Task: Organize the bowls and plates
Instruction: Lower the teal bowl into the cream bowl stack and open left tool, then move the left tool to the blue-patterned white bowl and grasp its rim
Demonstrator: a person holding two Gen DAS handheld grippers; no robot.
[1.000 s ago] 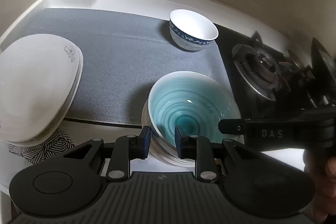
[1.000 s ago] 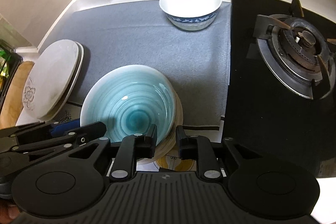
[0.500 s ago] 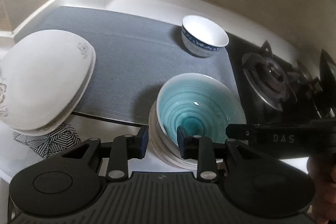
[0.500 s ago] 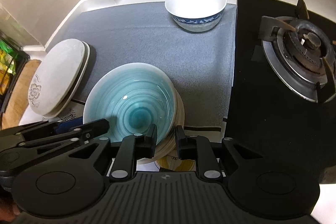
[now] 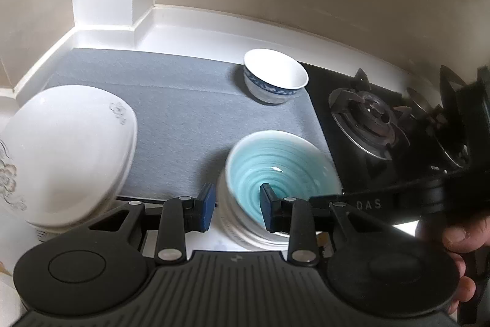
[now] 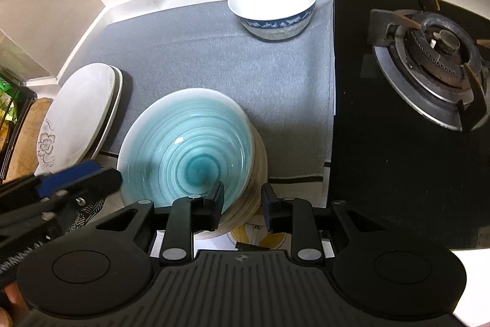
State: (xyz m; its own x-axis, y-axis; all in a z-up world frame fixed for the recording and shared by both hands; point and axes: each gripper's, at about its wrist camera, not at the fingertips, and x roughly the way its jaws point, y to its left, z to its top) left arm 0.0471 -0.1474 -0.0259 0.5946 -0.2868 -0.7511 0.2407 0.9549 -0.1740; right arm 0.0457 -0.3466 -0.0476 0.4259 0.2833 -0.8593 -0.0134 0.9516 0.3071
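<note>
The left gripper [image 5: 235, 206] is hovering at the near rim of the teal glazed bowl [image 5: 277, 170], its jaws having just been opening; one blue pad is sitting outside the bowl's wall and the other inside, over the glaze, and neither appears to be pressing the rim, so the grip looks released. The right gripper [image 6: 242, 206] is straddling the same bowl [image 6: 186, 152] at its near right edge, its jaws also having just been opening, with one finger over the glazed inside and the other outside beyond the stack's edge, apart from the rim. The teal bowl is sitting nested on a stack of pale bowls [image 6: 258, 170], just ahead of both pairs of fingers, at the near edge of the grey mat [image 6: 214, 57]. Far ahead of the fingers, at the mat's back right corner, a white bowl with a blue patterned band [image 6: 272, 5] is standing upright. Off to the left of the fingers, stacked white flower-printed plates [image 5: 65, 149] are lying tilted. To the right of the fingers, a gas burner [image 6: 435, 63] is sitting on the black hob.
</note>
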